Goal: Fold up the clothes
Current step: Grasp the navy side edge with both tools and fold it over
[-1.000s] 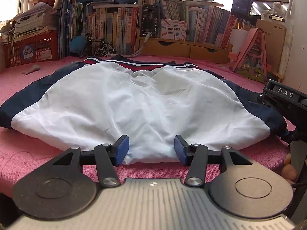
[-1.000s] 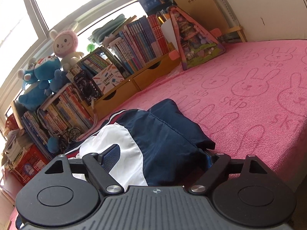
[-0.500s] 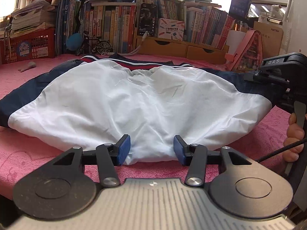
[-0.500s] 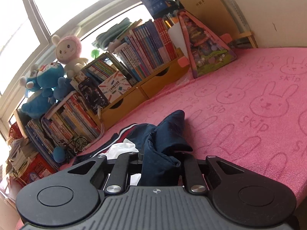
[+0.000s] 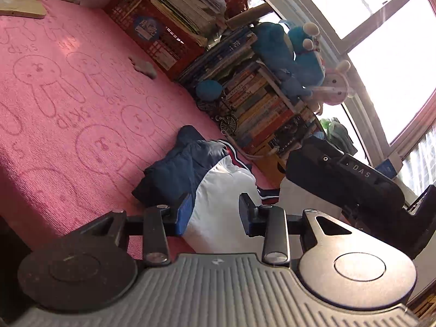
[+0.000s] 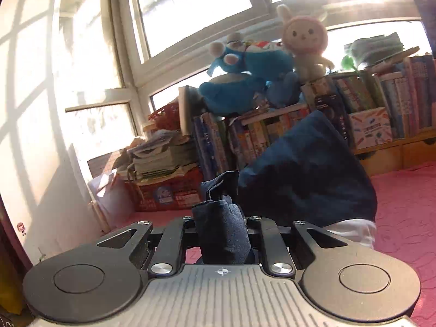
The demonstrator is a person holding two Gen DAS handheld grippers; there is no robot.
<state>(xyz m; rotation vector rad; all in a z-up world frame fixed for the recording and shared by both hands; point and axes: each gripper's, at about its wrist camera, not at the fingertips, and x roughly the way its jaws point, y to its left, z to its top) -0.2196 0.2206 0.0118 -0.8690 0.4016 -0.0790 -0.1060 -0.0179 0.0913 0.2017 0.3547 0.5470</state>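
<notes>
The navy and white jacket [image 5: 174,169] lies bunched on the pink bunny-print cover [image 5: 68,103]. My left gripper [image 5: 215,214] is rolled to one side and low at the jacket's near edge. Its jaws are closing, with white cloth [image 5: 220,190] lying in the gap and the blue pads [image 5: 184,212] apart from it. My right gripper [image 6: 222,226] is shut on a navy fold of the jacket [image 6: 308,179] and holds it up off the cover. A navy panel hangs to its right, with a white edge below. The right gripper's black body [image 5: 348,174] shows just right of the left one.
A row of books [image 5: 259,103] lines the far side under the window, with blue and pink plush toys [image 6: 245,76] on top. A red crate [image 5: 160,35] stacked with papers stands at the left end. Wooden drawers [image 6: 395,155] sit at the back right.
The right gripper shut on the navy sleeve end and lifted it, swinging leftward. The left gripper rolled and swept to the jacket's left side, its jaws narrowing. The spread jacket is now bunched.
</notes>
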